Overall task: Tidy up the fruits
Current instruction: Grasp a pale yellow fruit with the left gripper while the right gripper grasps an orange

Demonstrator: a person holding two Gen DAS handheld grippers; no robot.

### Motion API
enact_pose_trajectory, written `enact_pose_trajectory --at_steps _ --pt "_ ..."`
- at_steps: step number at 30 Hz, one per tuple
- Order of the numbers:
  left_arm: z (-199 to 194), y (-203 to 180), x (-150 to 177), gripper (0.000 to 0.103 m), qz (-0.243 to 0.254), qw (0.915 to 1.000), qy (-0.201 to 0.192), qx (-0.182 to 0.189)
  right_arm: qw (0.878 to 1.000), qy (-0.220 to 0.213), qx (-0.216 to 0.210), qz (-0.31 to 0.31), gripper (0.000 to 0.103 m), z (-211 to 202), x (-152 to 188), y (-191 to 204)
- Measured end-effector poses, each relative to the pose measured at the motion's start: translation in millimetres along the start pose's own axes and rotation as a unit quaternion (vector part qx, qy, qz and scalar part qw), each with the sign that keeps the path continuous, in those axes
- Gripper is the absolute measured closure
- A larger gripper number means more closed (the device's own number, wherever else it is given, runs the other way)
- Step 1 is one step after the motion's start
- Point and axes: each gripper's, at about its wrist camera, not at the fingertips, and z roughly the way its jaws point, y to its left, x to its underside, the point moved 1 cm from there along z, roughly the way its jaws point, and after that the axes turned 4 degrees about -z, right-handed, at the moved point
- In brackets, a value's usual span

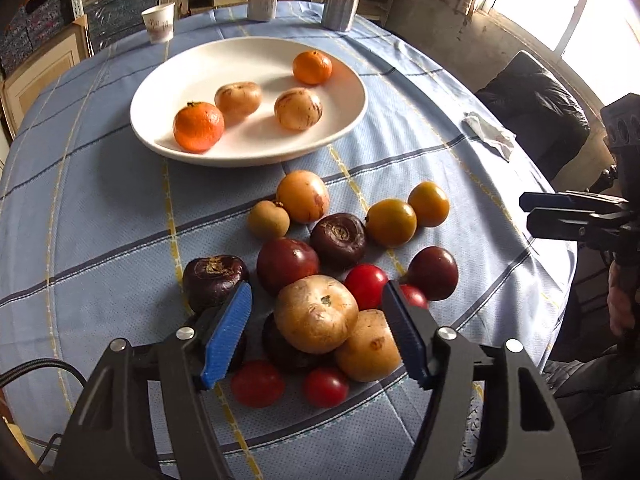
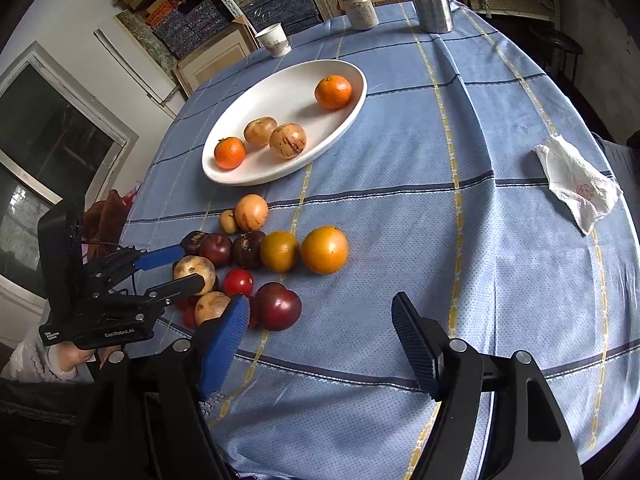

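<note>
Straddling the tan fruit (image 1: 316, 314), left gripper (image 1: 318, 320) gapes wide

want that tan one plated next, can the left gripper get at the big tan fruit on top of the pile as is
Probably yes: the left gripper is open with its fingers either side of the big tan fruit, which sits atop the pile, nothing over it.

- A blue checked cloth (image 2: 400, 168) covers the tabletop.
- Shelves of stacked boxes (image 2: 276, 4) stand behind it.
- A bright window (image 1: 580, 12) glares at one side.
- A black chair (image 1: 536, 108) stands beside the tabletop.
- A white-framed dark window (image 2: 52, 128) sits in the white wall.
</note>
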Motion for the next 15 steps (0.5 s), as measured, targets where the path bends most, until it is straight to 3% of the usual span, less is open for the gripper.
enact_pose_trajectory --at_steps 3,4,7,15 --pt "7 2 0 0.040 -0.007 0.9999 0.011 -0.003 1.000 0.000 0.000 -0.012 0.029 5 -4 2" --pt "8 3 1 0.049 -0.010 0.9999 0.013 -0.002 1.000 -0.002 0.003 -0.018 0.029 7 -6 4" --pt "11 6 1 0.061 -0.023 0.9995 0.017 0.014 0.999 0.004 0.008 -0.034 0.029 21 -12 7" --pt "1 6 6 0.061 -0.020 0.9997 0.005 0.011 0.999 0.030 -0.020 -0.010 0.029 52 -23 -2"
